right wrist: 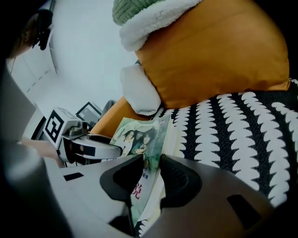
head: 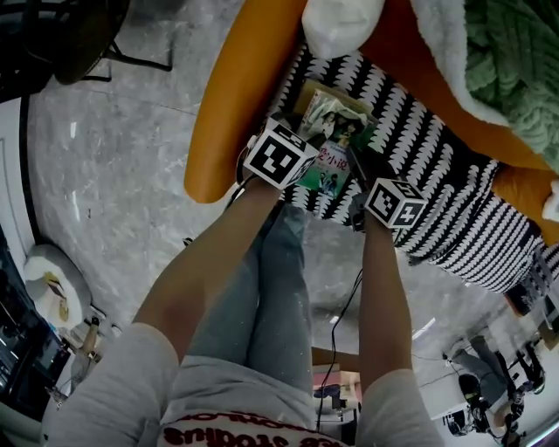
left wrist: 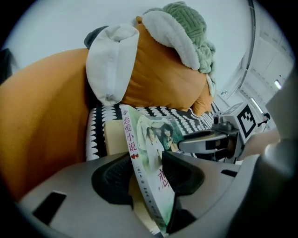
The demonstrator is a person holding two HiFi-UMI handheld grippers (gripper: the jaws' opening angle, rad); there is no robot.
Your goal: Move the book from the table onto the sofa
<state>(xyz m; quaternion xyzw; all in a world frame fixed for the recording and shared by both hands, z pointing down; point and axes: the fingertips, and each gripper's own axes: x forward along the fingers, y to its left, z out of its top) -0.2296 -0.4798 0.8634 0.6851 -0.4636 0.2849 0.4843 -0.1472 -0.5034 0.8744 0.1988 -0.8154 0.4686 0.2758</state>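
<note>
The book (head: 332,140), with a green cover showing two people, lies tilted over the black-and-white throw (head: 437,148) on the orange sofa (head: 231,96). My left gripper (left wrist: 148,174) straddles its spine; the left pad stands clear of the book (left wrist: 156,135), so the jaws are open. Its marker cube (head: 279,153) sits at the book's near left corner. My right gripper (right wrist: 150,174) is shut on the book (right wrist: 142,135) at its near right edge, with its marker cube (head: 395,202) just below. A tan flat slab (left wrist: 114,137) shows under the book.
A white cushion (head: 341,26) and a green knit blanket (head: 515,61) lie at the sofa's back. The sofa's orange arm curves along the left of the seat. Grey marble floor (head: 131,157) spreads to the left, with a dark chair (head: 70,35) at top left.
</note>
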